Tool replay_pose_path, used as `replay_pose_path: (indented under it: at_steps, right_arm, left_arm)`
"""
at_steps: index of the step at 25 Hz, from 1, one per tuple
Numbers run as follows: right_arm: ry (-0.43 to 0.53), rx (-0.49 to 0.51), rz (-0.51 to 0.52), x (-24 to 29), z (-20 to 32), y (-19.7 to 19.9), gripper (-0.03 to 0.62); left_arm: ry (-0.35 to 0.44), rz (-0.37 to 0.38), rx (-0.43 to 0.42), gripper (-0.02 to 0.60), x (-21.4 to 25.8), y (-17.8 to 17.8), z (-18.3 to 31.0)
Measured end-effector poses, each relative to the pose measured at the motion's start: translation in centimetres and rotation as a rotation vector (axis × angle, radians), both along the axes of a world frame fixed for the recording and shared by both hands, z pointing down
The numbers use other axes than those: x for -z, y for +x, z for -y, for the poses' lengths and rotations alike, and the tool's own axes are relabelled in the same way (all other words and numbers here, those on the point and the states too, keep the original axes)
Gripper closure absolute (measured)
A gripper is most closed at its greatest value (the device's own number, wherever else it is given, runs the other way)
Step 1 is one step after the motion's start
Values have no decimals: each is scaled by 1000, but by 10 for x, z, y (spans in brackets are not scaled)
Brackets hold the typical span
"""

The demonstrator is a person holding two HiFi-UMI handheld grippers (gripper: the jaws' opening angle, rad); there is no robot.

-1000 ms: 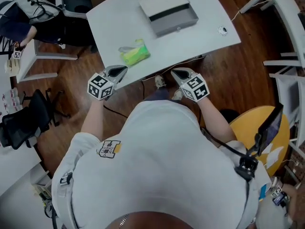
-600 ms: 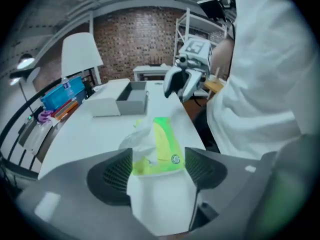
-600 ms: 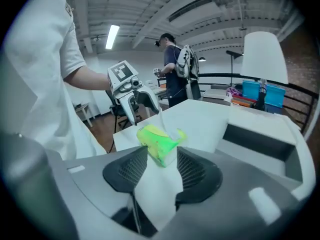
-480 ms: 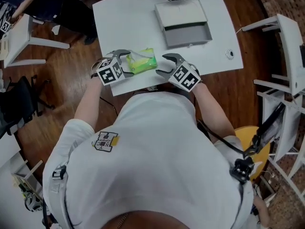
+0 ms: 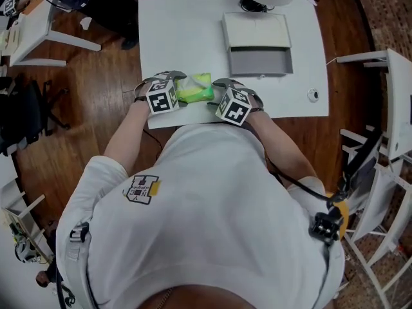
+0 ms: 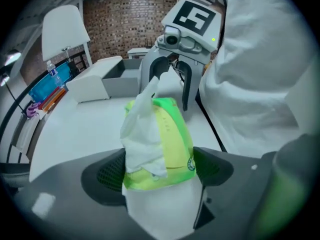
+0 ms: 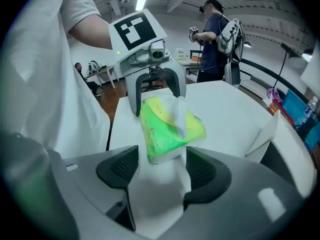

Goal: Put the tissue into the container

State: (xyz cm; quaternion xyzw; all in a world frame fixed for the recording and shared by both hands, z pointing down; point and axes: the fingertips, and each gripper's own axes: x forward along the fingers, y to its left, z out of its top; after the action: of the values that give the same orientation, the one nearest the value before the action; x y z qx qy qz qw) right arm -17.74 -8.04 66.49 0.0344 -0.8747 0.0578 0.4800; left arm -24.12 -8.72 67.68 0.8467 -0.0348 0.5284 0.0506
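Both claws are down on the white worktop now, 1 at each end of the green plastic tissue pack, which lies near the front edge with a white sheet poking out of its top.

Your left claw has just been opening. It stands spread, the pack's end is between its pads, and nothing is pinched yet. Your right claw has just been opening too, and it is spread with the opposite end of the pack at its mouth, also with no grip.

The grey open rectangular box waits farther back on the worktop, to the right and well apart from the pack. So this looks like the grasp step, with the carry to come.

To do it well, push each claw on until the pads cover the body of the pack, not just its corner. Close on the plastic sides and keep the loose sheet out of the pads, because a grip on that alone would likely pull it free. The wrapper is soft, so squeeze gently and evenly from both ends. Lift level so that the pack doesn't fold or slide off the near edge.
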Motion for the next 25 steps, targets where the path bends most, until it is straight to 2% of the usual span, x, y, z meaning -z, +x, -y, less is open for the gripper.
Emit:
replay_pose_path:
  at_steps: [3, 6, 9, 12, 18, 25]
  right_arm:
    - [31, -12, -6, 0, 4, 2, 410]
    - [45, -17, 4, 4, 6, 5, 424]
    - [70, -24, 32, 17, 10, 11, 431]
    - [127, -62, 87, 46, 22, 25, 433]
    - [278, -212, 138, 107, 65, 90, 439]
    - [358, -331, 88, 124, 108, 187, 444]
  left_arm:
    - [7, -3, 26, 222, 2, 0, 1]
    - [17, -10, 56, 271, 8, 1, 1]
    - [43, -22, 78, 287, 22, 8, 3]
    - [108, -31, 68, 291, 51, 22, 16]
    - [252, -59, -11, 293, 111, 88, 64]
    - [303, -105, -82, 295, 126, 186, 113]
